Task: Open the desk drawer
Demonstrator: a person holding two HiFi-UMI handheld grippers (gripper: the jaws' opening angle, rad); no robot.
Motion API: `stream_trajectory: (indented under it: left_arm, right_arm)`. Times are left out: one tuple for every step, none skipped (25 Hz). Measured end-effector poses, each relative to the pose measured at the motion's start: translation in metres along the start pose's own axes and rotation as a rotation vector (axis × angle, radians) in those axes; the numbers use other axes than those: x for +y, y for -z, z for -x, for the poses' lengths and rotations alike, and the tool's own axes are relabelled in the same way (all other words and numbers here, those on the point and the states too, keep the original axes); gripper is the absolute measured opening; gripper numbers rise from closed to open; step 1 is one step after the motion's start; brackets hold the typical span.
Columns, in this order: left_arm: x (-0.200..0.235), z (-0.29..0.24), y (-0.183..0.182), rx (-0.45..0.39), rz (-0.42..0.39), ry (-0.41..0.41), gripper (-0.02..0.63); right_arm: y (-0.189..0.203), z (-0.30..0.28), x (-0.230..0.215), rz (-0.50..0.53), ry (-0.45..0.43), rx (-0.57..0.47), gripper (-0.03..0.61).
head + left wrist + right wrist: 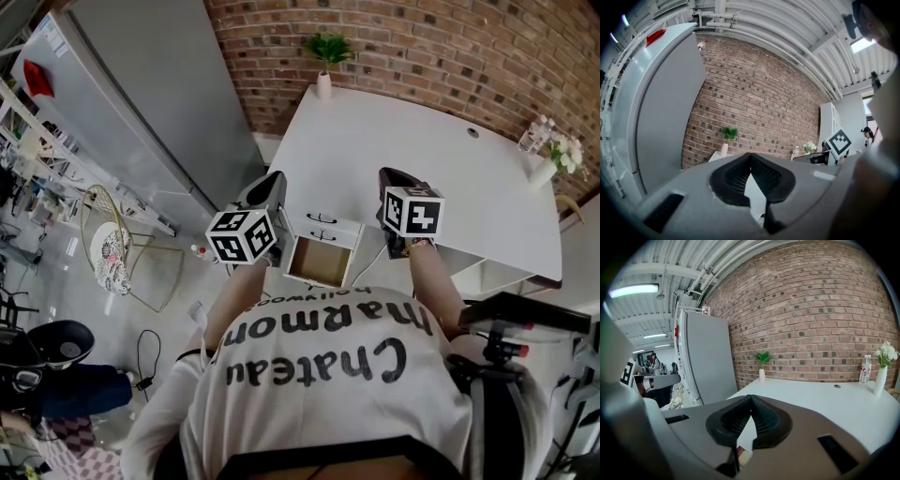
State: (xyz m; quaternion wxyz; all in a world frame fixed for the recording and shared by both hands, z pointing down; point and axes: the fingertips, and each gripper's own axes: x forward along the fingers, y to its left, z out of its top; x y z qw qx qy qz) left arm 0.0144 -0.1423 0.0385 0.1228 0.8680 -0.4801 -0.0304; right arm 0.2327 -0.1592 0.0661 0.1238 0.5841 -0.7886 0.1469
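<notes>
Open drawer (319,263) juts past the desk (394,141) edge (cabinet (141,94) stands leftward).

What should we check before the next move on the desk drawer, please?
1. Drawer pulled out, its brown inside showing: ok.
2. Drawer at full travel: cannot tell.
3. Left claw shut, tips meeting with nothing between them: ok.
4. Right claw shut and empty: ok.
5. Both claws off the handles, one to each side of the drawer unit in the head view: ok.
6. The two upper drawers closed, and the plant vase standing far back on the desk, away from the claws: ok.
</notes>
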Motion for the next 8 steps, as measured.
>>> stream_trajectory:
  left_arm:
    - [0.0003, -0.0004, -0.0001, 0.000, 0.000, 0.001, 0.015]
    - [0.0005, -0.0010, -0.0004, 0.000, 0.000, 0.003, 0.015]
    - [0.0009, -0.0016, -0.0007, 0.000, 0.000, 0.003, 0.015]
    - [0.0013, -0.0023, -0.0010, 0.000, 0.000, 0.003, 0.015]
    - [0.0017, -0.0031, -0.0014, -0.001, -0.001, 0.003, 0.015]
    - [0.0022, -0.0039, -0.0017, -0.002, -0.001, 0.003, 0.015]
    - [0.0026, -0.0048, -0.0019, -0.003, -0.002, 0.004, 0.015]
    - [0.0029, -0.0056, -0.0021, -0.003, -0.002, 0.004, 0.015]
  right_arm:
    - [0.0007, -0.0004, -0.0007, 0.000, 0.003, 0.003, 0.014]
    - [0.0010, -0.0008, -0.0011, 0.001, 0.005, 0.004, 0.014]
    - [0.0010, -0.0014, -0.0013, 0.000, 0.005, 0.004, 0.014]
    - [0.0012, -0.0021, -0.0017, -0.001, 0.004, 0.004, 0.014]
    - [0.0016, -0.0030, -0.0022, -0.002, 0.004, 0.005, 0.014]
    - [0.0019, -0.0039, -0.0029, -0.003, 0.004, 0.006, 0.014]
    - [0.0024, -0.0049, -0.0036, -0.003, 0.005, 0.007, 0.014]
    - [0.0028, -0.0059, -0.0043, -0.002, 0.006, 0.008, 0.014]
